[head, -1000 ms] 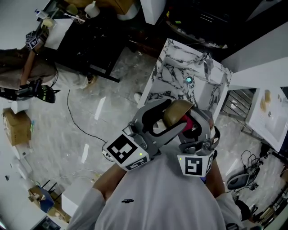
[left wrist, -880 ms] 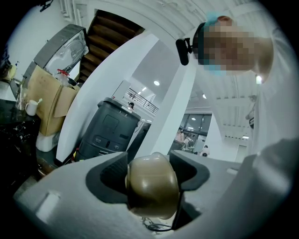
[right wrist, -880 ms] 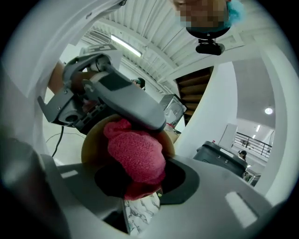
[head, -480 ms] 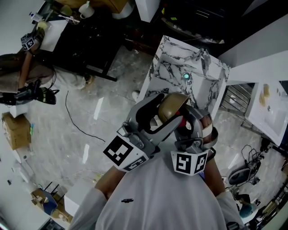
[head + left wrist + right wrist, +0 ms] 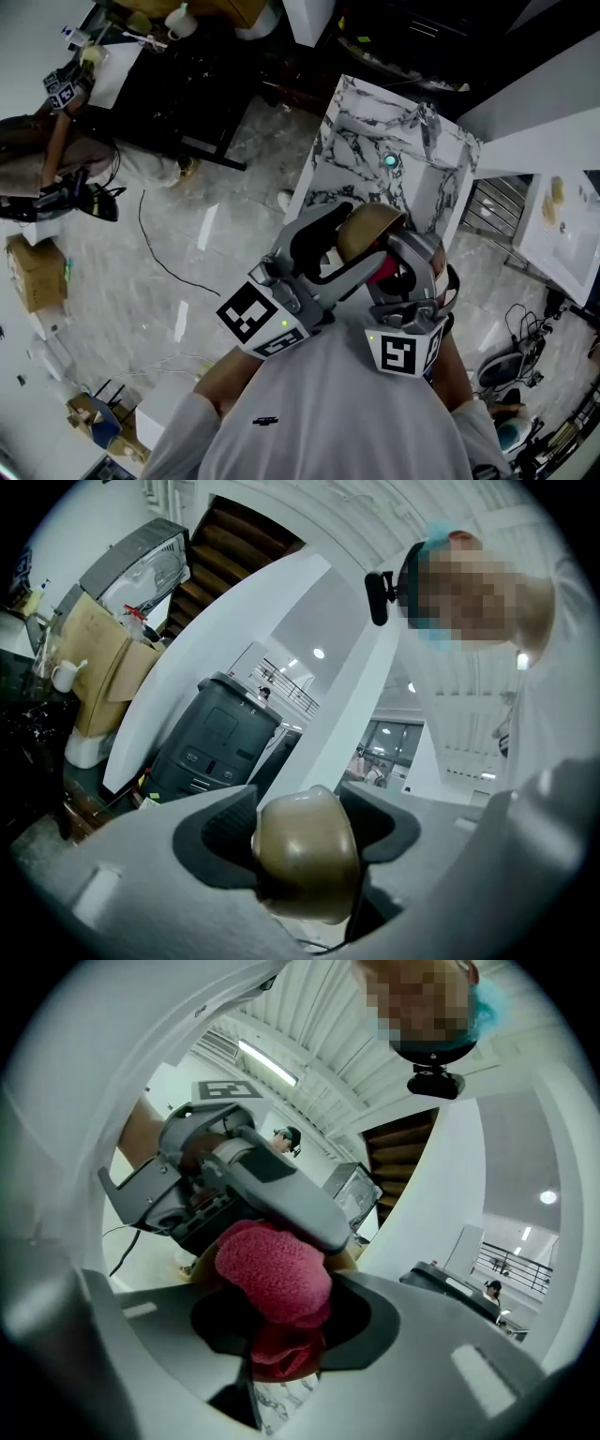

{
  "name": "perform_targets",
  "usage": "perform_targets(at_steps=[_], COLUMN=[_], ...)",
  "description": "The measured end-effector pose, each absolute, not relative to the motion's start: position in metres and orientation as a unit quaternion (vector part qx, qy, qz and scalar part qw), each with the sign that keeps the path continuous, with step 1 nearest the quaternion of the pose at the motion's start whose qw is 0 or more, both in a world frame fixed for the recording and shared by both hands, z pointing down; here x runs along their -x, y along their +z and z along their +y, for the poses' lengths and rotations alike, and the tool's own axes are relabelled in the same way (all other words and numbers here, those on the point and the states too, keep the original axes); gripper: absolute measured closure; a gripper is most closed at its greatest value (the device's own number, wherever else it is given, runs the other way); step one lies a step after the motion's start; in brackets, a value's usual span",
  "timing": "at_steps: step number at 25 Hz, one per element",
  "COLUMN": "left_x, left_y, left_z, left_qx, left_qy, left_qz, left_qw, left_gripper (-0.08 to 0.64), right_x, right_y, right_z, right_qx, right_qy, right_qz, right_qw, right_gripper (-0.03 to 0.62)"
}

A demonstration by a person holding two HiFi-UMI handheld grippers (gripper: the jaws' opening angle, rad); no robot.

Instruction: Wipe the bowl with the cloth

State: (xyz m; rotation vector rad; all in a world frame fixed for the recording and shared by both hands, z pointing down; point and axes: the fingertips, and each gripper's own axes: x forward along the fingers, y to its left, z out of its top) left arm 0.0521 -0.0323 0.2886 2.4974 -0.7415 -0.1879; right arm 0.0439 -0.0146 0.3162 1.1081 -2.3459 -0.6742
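Brown round bowl (image 5: 305, 855), just one, sits pinched in the left gripper (image 5: 339, 246). Right gripper (image 5: 281, 1327) squeezes one fuzzy red cloth (image 5: 272, 1274).

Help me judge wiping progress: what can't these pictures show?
- Inside of the bowl: left gripper view shows only its outer wall; in head view the left gripper covers it.
- Contact of cloth with bowl: right gripper view, the bunched cloth hides it.
- Cloth in head view: mostly behind the right gripper.

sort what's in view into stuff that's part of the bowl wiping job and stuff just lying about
In the job: bowl in left gripper; red cloth in right gripper.
Lying about: marble table, cardboard box, floor cable.
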Motion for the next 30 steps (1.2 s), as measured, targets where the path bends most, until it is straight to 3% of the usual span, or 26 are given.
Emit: perform_targets(at_steps=[7, 16, 30], left_x=[-0.047, -0.036, -0.048], left_y=[0.274, 0.258, 0.280], left_z=[-0.033, -0.041, -0.035], left_qx=[-0.923, -0.922, -0.925], left_qy=[-0.080, -0.088, -0.062], left_qz=[-0.294, -0.308, -0.293], left_qw=[0.236, 0.215, 0.232], left_gripper=[0.276, 0.276, 0.279], right_x=[-0.061, -0.057, -0.048], right_y=[0.309, 0.327, 0.310], right_z=[-0.032, -0.009, 0.003], right_qx=[-0.443, -0.357, -0.361], right_qy=[-0.285, -0.345, -0.135], right_qz=[-0.809, -0.802, -0.908], right_qw=[0.262, 0.332, 0.163], right_gripper=[0.449, 0.449, 0.449])
